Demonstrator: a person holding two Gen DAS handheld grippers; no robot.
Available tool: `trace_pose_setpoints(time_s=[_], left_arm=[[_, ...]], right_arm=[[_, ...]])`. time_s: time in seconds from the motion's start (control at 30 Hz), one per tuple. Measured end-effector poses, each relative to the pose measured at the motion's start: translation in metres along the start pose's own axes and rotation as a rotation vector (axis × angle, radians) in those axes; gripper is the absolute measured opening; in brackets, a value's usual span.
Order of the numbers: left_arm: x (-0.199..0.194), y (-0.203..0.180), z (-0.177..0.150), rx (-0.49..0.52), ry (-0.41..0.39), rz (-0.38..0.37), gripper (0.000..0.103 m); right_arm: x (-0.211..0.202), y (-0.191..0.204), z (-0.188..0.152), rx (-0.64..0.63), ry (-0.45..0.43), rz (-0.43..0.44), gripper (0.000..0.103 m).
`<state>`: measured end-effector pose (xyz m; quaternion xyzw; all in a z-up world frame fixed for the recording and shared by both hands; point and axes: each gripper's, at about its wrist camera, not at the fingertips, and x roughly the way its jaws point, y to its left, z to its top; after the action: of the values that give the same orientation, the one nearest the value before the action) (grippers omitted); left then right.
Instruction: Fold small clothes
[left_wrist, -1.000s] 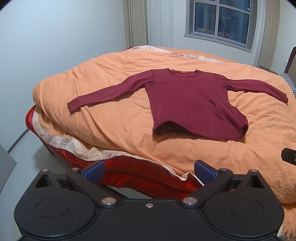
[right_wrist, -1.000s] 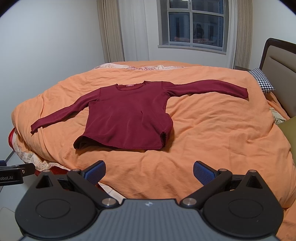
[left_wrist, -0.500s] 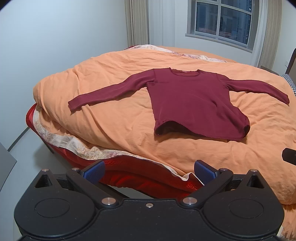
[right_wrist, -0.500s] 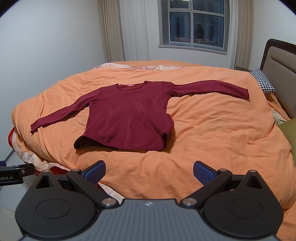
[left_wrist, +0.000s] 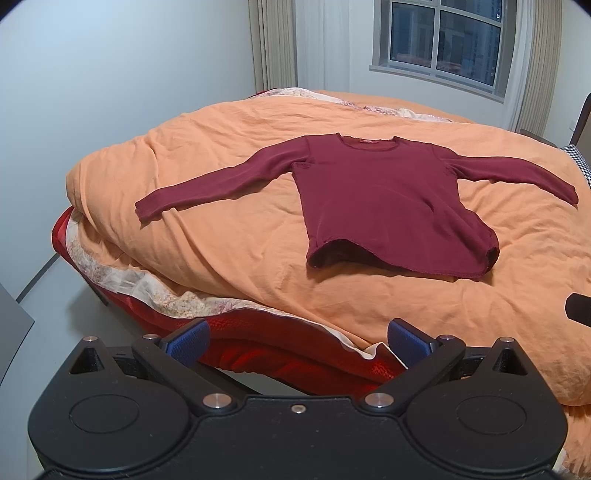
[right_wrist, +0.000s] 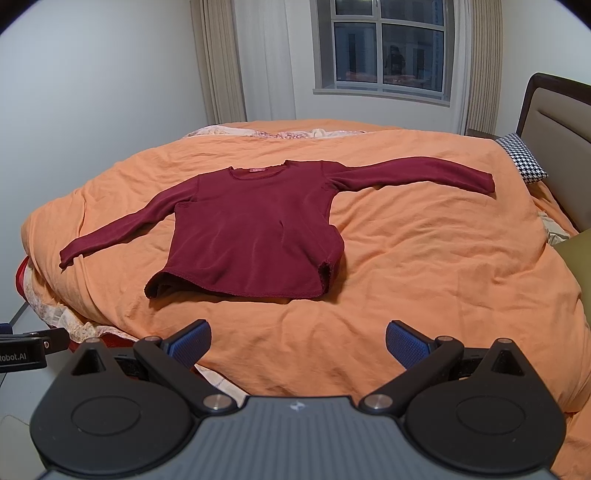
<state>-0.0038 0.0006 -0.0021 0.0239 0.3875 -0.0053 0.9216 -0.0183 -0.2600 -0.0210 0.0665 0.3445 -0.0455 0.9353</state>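
Only one text can be read – the white letters "obot.AI" on a black gripper part (right_wrist: 22, 356) at the left edge of the right wrist view; its first letter is cut off by the picture edge. The shirt (right_wrist: 251, 236) has a pink neck label (right_wrist: 255, 170) – its print is too small to read.

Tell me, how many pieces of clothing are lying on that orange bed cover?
1: a dark red long-sleeved top, spread flat mid-bed on the orange quilt, sleeves stretched to either side. Nothing else is visible, though the rumpled bedding could hide something.
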Motion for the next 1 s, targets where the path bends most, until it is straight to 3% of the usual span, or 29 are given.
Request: trace_pose_setpoints(time_s=[0.6, 1.0], left_arm=[[0.009, -0.002, 0.001, 0.005, 0.016, 0.003, 0.102], [0.027, -0.013, 0.015, 0.013, 0.051, 0.012, 0.102]], right_arm=[[0.005, -0.003, 0.004, 0.008, 0.010, -0.001, 0.103], [0.031, -0.011, 0.014, 0.021, 0.059, 0.008, 0.103]])
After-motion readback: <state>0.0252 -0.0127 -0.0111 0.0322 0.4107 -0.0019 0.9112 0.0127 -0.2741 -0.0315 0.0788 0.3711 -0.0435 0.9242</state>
